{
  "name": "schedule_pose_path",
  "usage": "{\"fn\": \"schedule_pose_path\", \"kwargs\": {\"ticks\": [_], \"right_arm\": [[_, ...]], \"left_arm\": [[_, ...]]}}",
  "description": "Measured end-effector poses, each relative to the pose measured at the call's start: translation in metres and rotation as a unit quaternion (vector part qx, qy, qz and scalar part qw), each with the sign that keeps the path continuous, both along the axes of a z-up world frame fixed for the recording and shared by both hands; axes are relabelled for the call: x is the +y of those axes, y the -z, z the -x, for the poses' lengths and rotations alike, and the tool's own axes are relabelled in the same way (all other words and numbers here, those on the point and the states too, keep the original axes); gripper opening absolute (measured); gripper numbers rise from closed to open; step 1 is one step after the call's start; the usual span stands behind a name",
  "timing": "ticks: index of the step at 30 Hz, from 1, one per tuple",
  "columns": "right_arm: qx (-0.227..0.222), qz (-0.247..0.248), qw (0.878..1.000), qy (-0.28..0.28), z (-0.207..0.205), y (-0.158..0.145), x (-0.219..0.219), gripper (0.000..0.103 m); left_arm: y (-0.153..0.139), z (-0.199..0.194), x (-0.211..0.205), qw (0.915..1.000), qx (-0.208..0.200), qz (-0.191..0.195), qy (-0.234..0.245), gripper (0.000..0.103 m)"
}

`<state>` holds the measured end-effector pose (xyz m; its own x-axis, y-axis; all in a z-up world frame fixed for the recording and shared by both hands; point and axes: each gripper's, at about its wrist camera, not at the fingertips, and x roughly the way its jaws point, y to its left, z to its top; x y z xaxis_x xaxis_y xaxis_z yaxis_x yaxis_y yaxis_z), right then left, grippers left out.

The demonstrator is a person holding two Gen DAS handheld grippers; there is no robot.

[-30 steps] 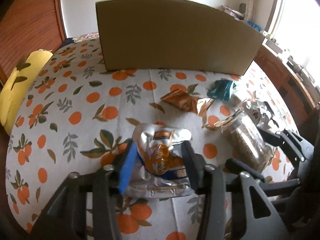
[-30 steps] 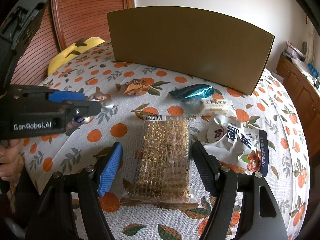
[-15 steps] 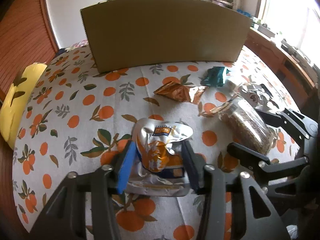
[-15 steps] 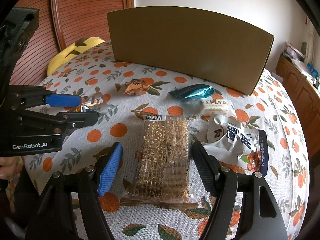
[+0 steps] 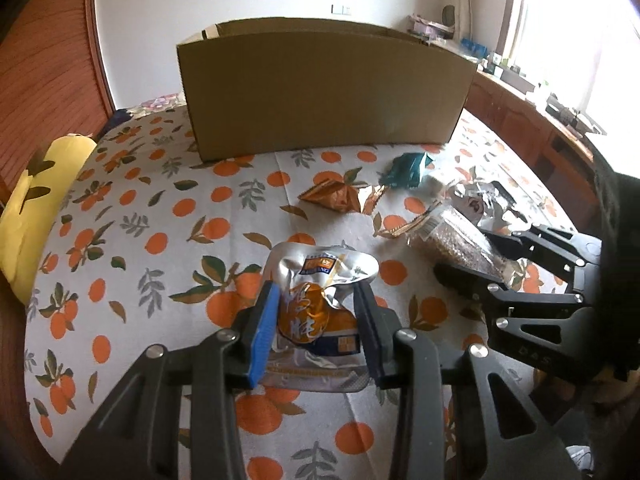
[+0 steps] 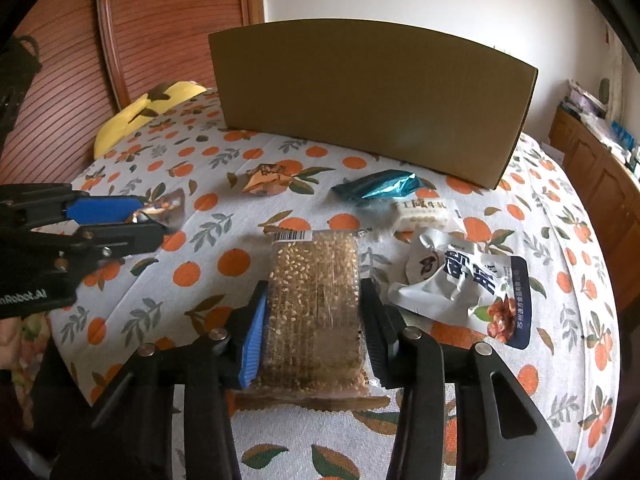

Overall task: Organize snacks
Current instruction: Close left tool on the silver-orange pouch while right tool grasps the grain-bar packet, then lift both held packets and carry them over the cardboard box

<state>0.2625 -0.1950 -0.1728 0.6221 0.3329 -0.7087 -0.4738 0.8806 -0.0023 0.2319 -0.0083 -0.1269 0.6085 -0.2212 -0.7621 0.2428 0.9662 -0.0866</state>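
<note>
While the left gripper (image 5: pixel 316 320) squeezes a crumpled silver and orange snack bag (image 5: pixel 320 304), the right gripper (image 6: pixel 314 320) is closing on a clear pack of seed bars (image 6: pixel 314 304). The pack lies flat on the orange-print tablecloth (image 6: pixel 224 240), its long side pointing to 12 o'clock, at the cardboard box (image 6: pixel 368 96).

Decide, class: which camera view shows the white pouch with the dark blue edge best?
The right wrist view: the white pouch lies whole and unblocked beside the sesame bar pack. In the left wrist view only a crumpled silver-white scrap shows, partly behind the right gripper.
</note>
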Motion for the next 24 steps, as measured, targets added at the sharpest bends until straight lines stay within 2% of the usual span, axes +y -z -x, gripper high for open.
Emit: {"fn": "schedule_pose_path", "kwargs": {"ticks": [8, 24], "right_arm": [[0.006, -0.024, 1.0, -0.004, 0.007, -0.008, -0.005, 0.041], [-0.021, -0.04, 0.999, -0.009, 0.008, -0.038, -0.009, 0.041]], "left_arm": [[-0.007, 0.006, 0.002, 0.9998, -0.013, 0.014, 0.003, 0.037], [-0.031, -0.005, 0.0, 0.9987, -0.045, 0.02, 0.009, 0.037]]}}
